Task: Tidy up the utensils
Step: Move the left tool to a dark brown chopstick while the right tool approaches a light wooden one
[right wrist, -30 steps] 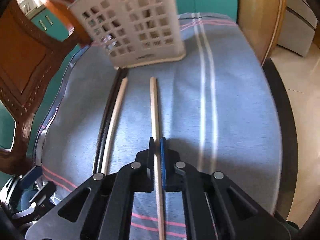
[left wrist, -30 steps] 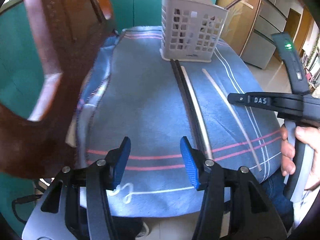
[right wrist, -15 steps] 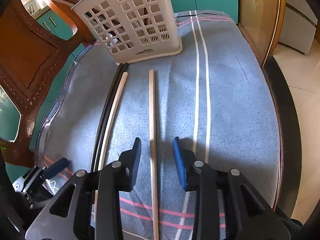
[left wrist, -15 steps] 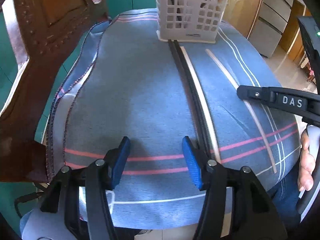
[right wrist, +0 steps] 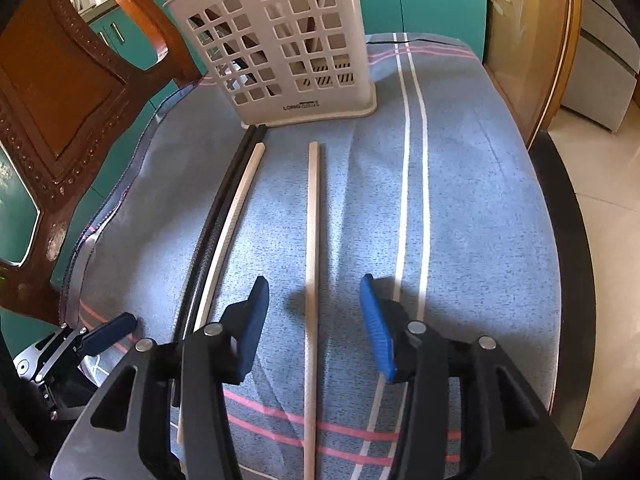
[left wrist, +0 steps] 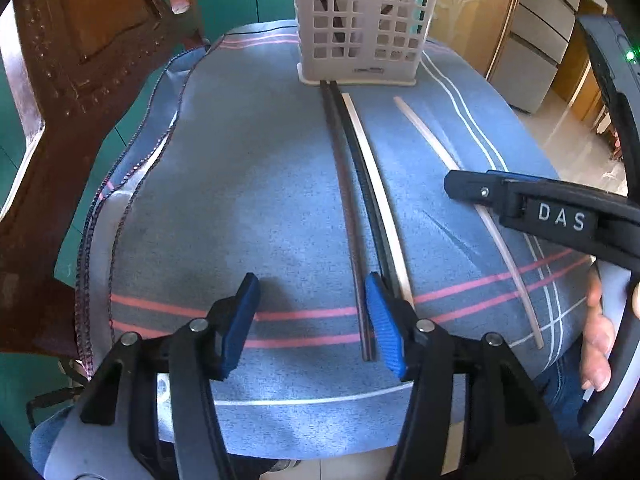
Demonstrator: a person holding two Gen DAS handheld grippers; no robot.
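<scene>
- The right tool point(right wrist: 310, 320) hangs over the near edge of the counter point(right wrist: 480, 200); its jaws are opening and grip nothing. The pale chopstick point(right wrist: 312, 240) lies flat on the cloth between the blue pads, touching neither.
- The left tool point(left wrist: 308, 316) stands about half open and empty, near the same edge. A dark chopstick point(left wrist: 352, 220) passes just inside its right-hand pad without visible contact.
- Outward from there, a second dark stick and a cream chopstick point(left wrist: 372, 172) lie tight beside the first, all running toward the far edge.
- Their far tips stop at or close to the foot of the white slotted utensil basket point(left wrist: 366, 24), which stands upright near the far edge and already holds some dark sticks.
- Handling, as a judgement: the chopsticks look light, stiff, thin and smooth, so they may roll or pivot in a pinch.
- Taking hold near the middle should keep one balanced; a grip at an end would let it droop or swing.
- The three packed sticks seem hard to separate, and the soft blue striped cloth point(right wrist: 460, 140) could bunch under the pads.
</scene>
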